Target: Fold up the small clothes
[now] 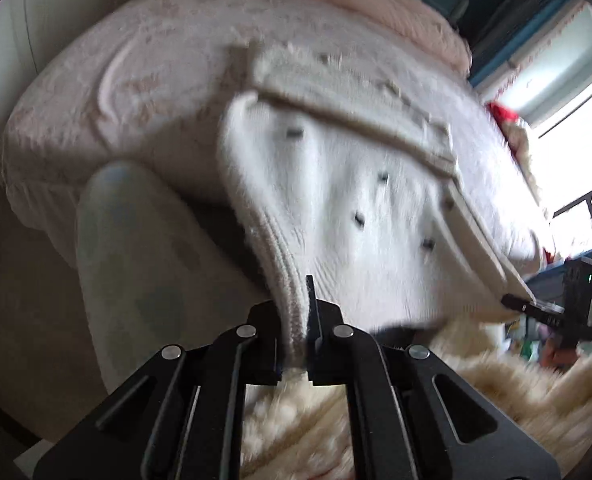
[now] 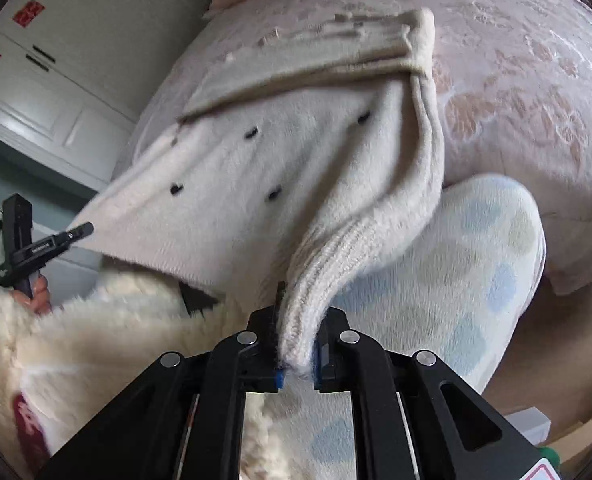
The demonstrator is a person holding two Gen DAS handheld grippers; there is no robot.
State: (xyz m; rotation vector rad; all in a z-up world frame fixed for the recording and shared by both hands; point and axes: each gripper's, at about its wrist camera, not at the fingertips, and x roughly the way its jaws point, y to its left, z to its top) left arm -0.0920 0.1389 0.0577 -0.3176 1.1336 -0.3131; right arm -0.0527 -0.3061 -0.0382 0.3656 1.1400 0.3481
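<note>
Left hand-held gripper [image 1: 306,344] and right hand-held gripper [image 2: 298,350] each pinching ribbed hem corner of fluffy white knit sweater with small dark specks [image 1: 336,184]. Sweater stretching ahead of both onto pink patterned bed [image 1: 116,80], sleeve lying folded across far end. Hem fold likely remaining.

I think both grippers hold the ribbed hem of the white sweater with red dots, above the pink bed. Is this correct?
Not quite: the dots are black, not red, as the right wrist view shows. Both the left gripper and right gripper do hold the ribbed hem of the white sweater above the pink bed.
</note>
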